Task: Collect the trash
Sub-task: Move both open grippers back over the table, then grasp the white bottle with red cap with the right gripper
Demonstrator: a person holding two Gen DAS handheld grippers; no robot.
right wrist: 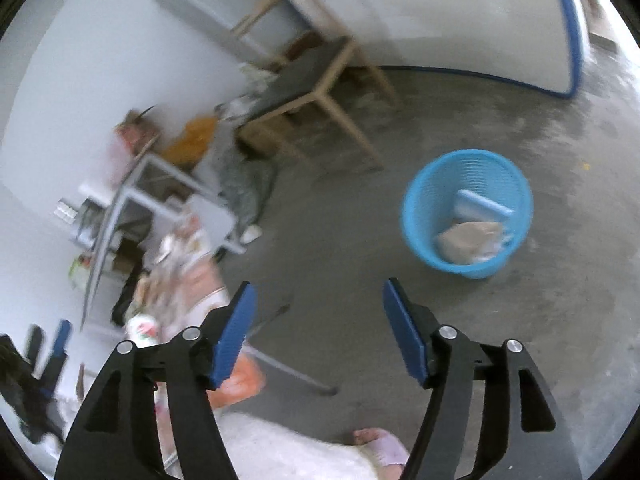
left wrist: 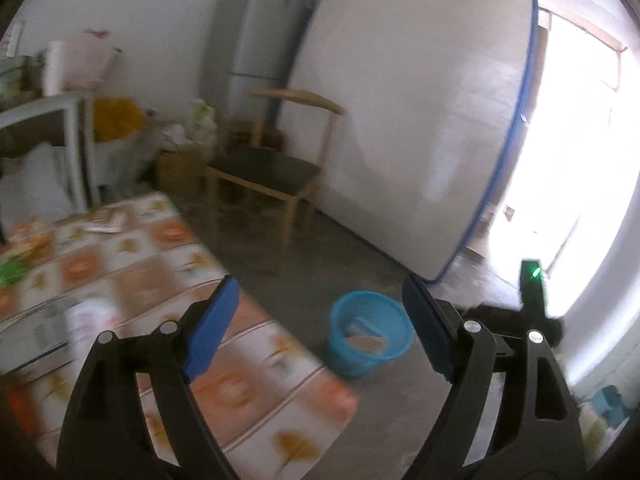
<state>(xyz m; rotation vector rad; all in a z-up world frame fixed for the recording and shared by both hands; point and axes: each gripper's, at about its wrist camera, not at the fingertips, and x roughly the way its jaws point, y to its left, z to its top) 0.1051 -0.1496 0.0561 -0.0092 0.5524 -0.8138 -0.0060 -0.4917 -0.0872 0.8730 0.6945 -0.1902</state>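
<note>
1. Left hand-held gripper was spread wide w/ nothing between its blue pads; right hand-held gripper likewise spread, empty.
2. Blue basket stood on grey concrete floor, holding crumpled paper trash & a pale blue box (blurry).
3. Desk w/ floral orange-white cover sat left of the basket.
4. Wooden chair, grey fridge & a mattress leaning upright stood behind.
</note>
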